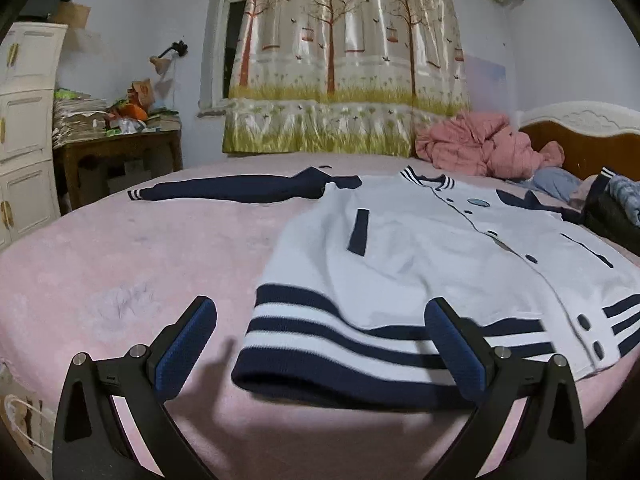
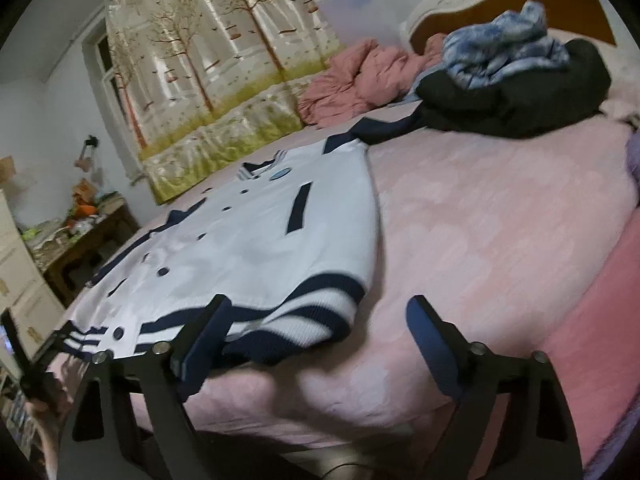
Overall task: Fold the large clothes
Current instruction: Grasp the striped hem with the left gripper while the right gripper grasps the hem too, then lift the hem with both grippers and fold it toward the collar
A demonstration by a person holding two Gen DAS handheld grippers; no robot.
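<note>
A white varsity jacket (image 1: 420,248) with navy sleeves, navy buttons and a navy-and-white striped hem lies flat, front up, on the pink bed (image 1: 120,264). Its left sleeve (image 1: 240,191) stretches out sideways. My left gripper (image 1: 320,344) is open and empty, just in front of the hem's left corner. In the right wrist view the jacket (image 2: 248,252) lies left of centre. My right gripper (image 2: 316,340) is open and empty, in front of the hem's right corner (image 2: 320,316). The far sleeve (image 2: 384,128) runs under a dark clothes pile.
A pile of dark and blue clothes (image 2: 516,84) and a pink quilt (image 1: 480,144) lie near the headboard (image 1: 580,136). A cluttered wooden desk (image 1: 120,148) and a white drawer cabinet (image 1: 24,128) stand left of the bed. A tree-print curtain (image 1: 344,52) hangs behind.
</note>
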